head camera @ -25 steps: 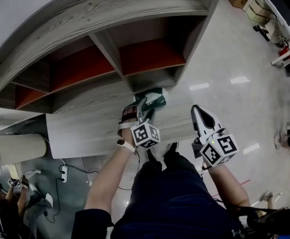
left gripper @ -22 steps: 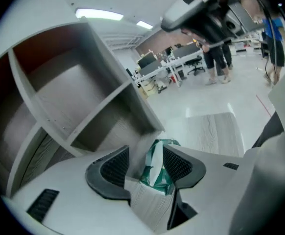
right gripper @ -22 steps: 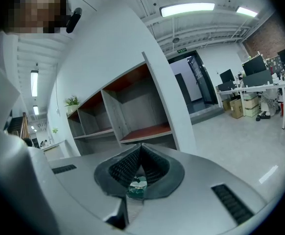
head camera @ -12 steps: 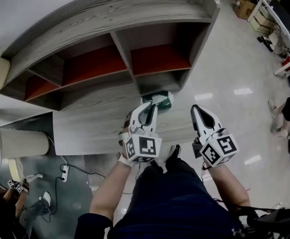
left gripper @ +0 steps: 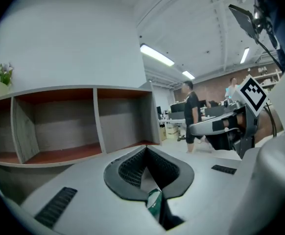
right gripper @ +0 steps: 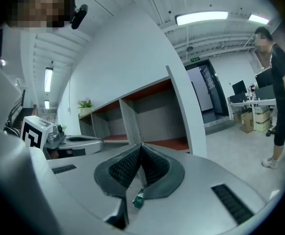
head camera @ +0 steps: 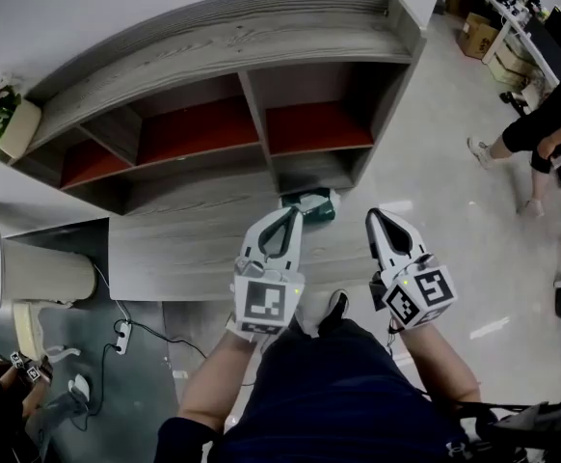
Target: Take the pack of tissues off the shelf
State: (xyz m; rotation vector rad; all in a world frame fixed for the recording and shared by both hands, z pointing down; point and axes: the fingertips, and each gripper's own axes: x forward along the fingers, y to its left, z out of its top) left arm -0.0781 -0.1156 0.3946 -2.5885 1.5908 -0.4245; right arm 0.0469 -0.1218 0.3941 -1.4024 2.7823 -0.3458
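Right, the green plastic tissue pack (head camera: 309, 204) lies crosswise just beyond the left hand-held gripper (head camera: 291, 213). The right hand-held gripper (head camera: 373, 215) sits farther off. Both are closed and empty.

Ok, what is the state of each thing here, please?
Green pack of tissues: lying on the grey wooden ledge, not held.
Left gripper: claw shut, empty.
Right gripper: claw shut, empty.
Grey wooden shelf with red boards: visible compartments bare.
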